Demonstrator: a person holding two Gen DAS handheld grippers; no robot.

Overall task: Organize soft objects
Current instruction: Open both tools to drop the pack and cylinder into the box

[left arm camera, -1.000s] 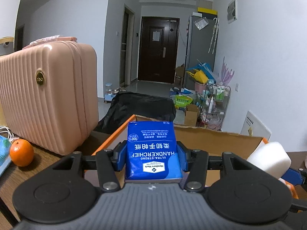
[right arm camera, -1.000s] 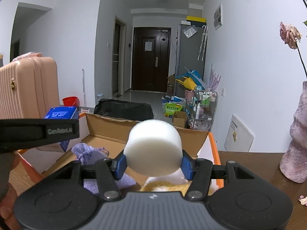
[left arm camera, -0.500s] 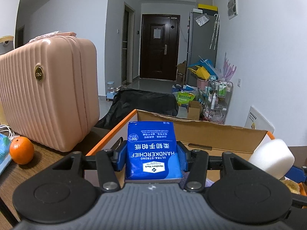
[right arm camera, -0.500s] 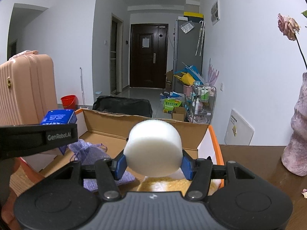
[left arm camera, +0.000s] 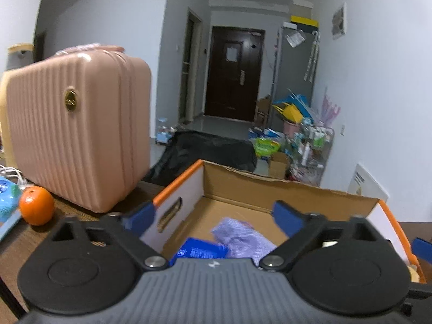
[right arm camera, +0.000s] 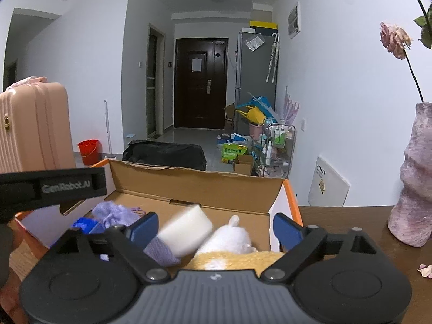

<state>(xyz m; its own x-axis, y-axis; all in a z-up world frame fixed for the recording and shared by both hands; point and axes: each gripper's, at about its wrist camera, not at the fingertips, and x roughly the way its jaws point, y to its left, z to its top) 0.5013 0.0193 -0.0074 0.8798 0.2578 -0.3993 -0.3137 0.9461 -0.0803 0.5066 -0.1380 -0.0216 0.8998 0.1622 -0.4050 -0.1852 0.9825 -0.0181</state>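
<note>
An open cardboard box with orange edges stands on the wooden table; it also shows in the right wrist view. My left gripper is open and empty above the box. The blue tissue pack lies in the box beside a purple pouch. My right gripper is open and empty above the box. The white sponge lies tilted in the box next to a white and yellow plush toy, the purple pouch and the tissue pack.
A pink suitcase stands left of the box, with an orange in front of it. A pink vase with a dried rose stands on the table to the right. The left gripper's body reaches over the box's left side.
Both grippers have opened. The tissue pack has dropped from the left gripper into the box, and the sponge has dropped from the right gripper into the box.
</note>
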